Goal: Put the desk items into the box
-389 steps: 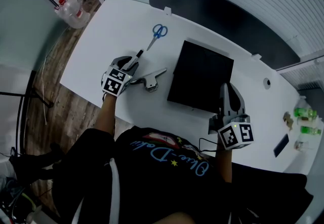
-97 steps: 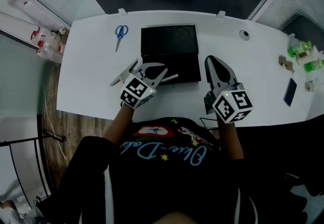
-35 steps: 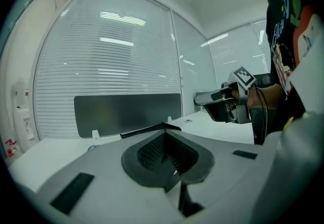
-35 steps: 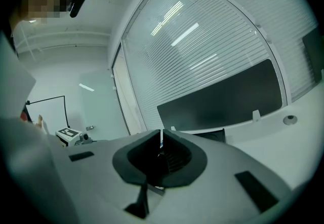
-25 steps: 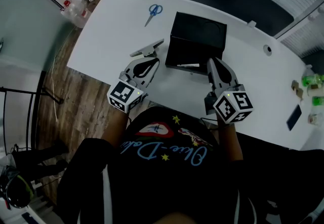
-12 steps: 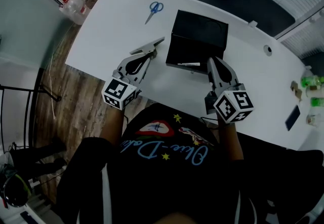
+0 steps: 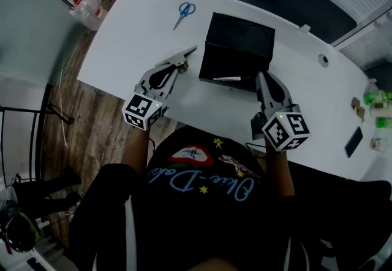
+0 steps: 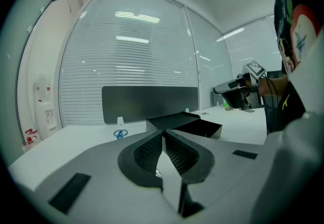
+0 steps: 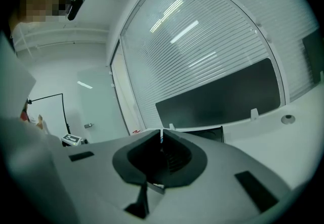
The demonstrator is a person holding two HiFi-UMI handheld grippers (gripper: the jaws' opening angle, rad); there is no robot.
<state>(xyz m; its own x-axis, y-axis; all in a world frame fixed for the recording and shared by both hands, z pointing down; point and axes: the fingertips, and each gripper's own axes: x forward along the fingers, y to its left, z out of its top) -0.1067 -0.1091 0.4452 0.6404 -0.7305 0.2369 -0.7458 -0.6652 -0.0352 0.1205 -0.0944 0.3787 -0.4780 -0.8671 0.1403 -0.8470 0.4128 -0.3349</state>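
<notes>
Head view shows the white counter (image 7: pixel 131 30) with the open black box (image 7: pixel 242 37) near its centre. A white pen (image 7: pixel 227 78) lies inside the box along the near wall. The left hand-held gripper (image 7: pixel 173 69) has its jaws fully together, and the left gripper view shows nothing between them. Its tip sits at the near end of a grey metal tool (image 7: pixel 189 52), possibly a stapler, which extends toward 1 o'clock; contact cannot be confirmed. From this hand-held gripper the box is at 2 o'clock, just beside the tool, and the blue scissors (image 7: pixel 184 10) lie well apart at 12 o'clock. The right hand-held gripper (image 7: pixel 263 78) is likewise closed and empty. Its tip is at the box's near right corner, with the box body at 11 o'clock. Judged purpose: the right unit steadies the box while the left lines up on the next item. The tool and the scissors are not yet in the box.
</notes>
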